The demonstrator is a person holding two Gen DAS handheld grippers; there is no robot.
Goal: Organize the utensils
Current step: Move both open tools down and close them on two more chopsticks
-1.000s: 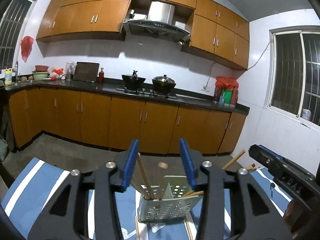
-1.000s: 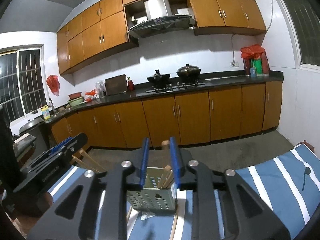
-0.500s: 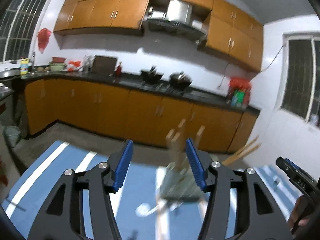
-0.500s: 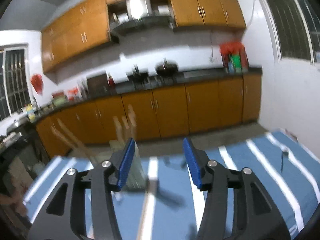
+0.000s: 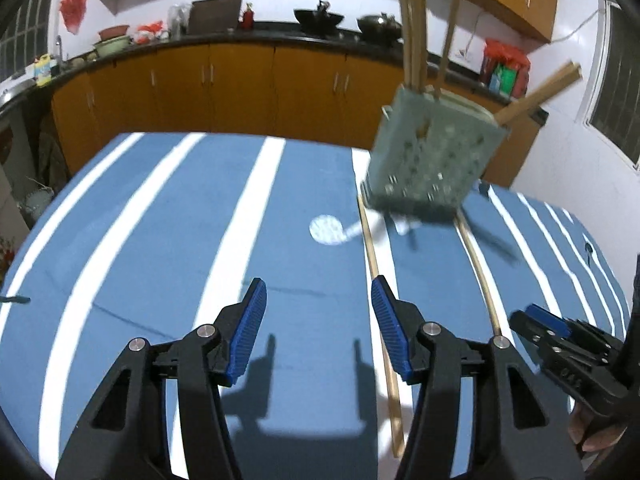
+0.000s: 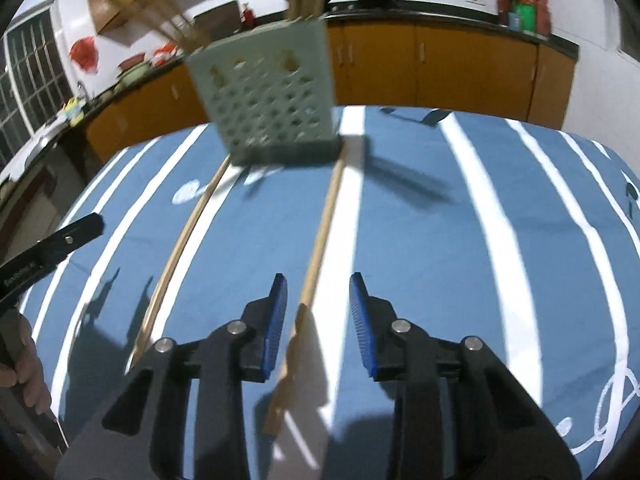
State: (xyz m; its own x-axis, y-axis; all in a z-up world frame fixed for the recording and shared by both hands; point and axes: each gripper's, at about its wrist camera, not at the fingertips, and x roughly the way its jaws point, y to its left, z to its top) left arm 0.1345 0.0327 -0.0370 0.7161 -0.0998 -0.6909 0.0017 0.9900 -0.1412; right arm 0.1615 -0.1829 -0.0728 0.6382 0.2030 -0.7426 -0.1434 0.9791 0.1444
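A pale green perforated utensil holder stands on the blue striped tablecloth with several wooden chopsticks upright in it; it also shows in the right wrist view. Two loose chopsticks lie on the cloth in front of it, one on the left and one on the right. My left gripper is open and empty above the cloth, near the left chopstick. My right gripper is open, with the near part of the right chopstick lying between its fingers.
The table's far edge faces orange kitchen cabinets and a dark counter with pots. The right gripper's tip shows at the lower right of the left wrist view; the left gripper's body shows at the left of the right wrist view.
Both grippers have pulled back from the holder and tilted down toward the cloth. The right gripper has opened wider and now straddles a loose chopstick.
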